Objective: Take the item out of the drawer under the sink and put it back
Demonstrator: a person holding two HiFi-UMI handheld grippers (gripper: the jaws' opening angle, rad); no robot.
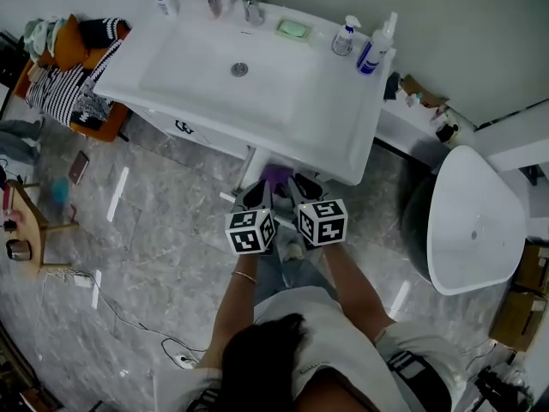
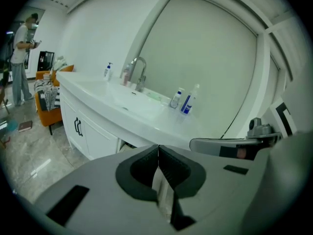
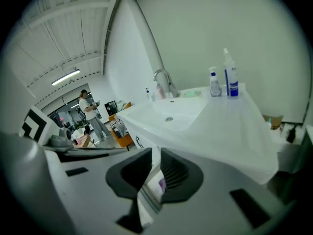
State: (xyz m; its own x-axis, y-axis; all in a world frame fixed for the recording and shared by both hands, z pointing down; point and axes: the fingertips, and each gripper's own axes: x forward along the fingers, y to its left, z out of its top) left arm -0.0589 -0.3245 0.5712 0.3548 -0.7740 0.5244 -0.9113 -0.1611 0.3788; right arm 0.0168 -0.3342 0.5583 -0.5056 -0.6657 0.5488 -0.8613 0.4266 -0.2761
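From the head view, both grippers reach under the front edge of the white sink (image 1: 171,80), side by side, each with its marker cube on top. A purple item (image 1: 274,175) lies just ahead of their tips in the open drawer below the basin. My left gripper (image 1: 257,199) has its dark pads (image 2: 144,168) touching, with nothing between them. The pads (image 3: 178,173) of my right gripper (image 1: 305,190) stand a narrow gap apart. A white edge with a purple patch (image 3: 161,184) shows in that gap, and I cannot tell whether the pads press on it.
On the sink's back rim stand a faucet (image 1: 246,0), a green soap dish (image 1: 293,29) and pump bottles (image 1: 374,48). A white toilet (image 1: 476,221) is at the right. An orange chair piled with clothes (image 1: 75,88) is at the left. Cables (image 1: 129,316) trail over the marble floor. A person (image 2: 20,58) stands far off.
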